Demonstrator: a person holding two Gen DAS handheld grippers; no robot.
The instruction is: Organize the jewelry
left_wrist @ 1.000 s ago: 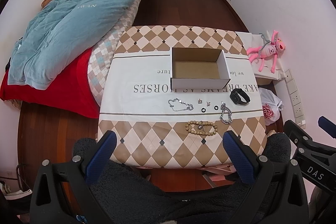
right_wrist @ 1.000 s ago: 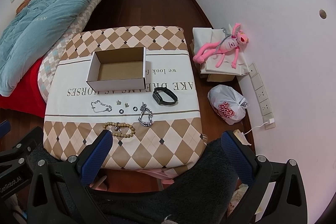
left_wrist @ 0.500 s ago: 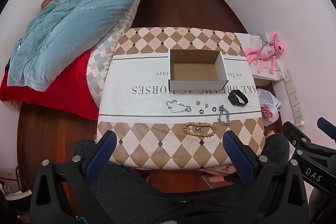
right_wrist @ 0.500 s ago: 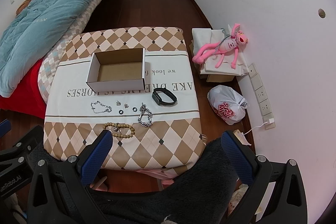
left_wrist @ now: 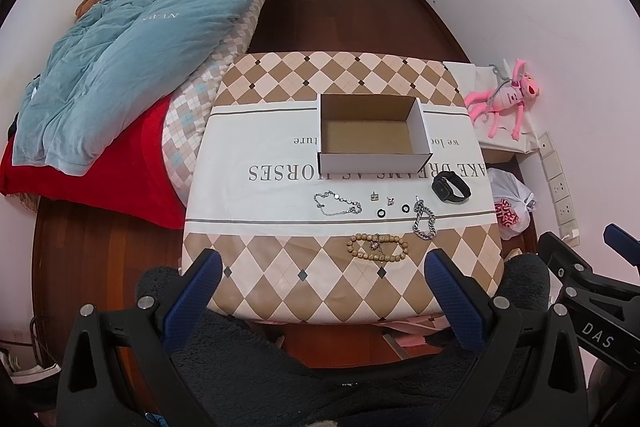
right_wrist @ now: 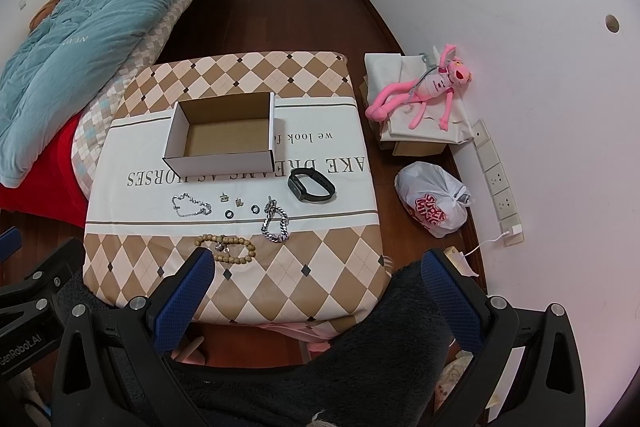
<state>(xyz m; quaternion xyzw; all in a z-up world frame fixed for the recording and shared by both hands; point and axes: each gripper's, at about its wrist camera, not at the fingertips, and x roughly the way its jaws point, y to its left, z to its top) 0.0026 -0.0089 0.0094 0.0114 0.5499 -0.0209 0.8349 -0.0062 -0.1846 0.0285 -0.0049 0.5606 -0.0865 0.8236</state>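
I hold my left gripper [left_wrist: 320,275] and right gripper [right_wrist: 316,275] spread wide, empty, above the table's near edge, wooden bead bracelet [left_wrist: 377,247], silver chain bracelet [left_wrist: 424,221], thin chain [left_wrist: 337,203], black wristband [left_wrist: 451,187] lying before the empty cardboard box [left_wrist: 374,157] on the checked tablecloth [left_wrist: 280,267].

both views overlook table [left_wrist: 280,219] from above
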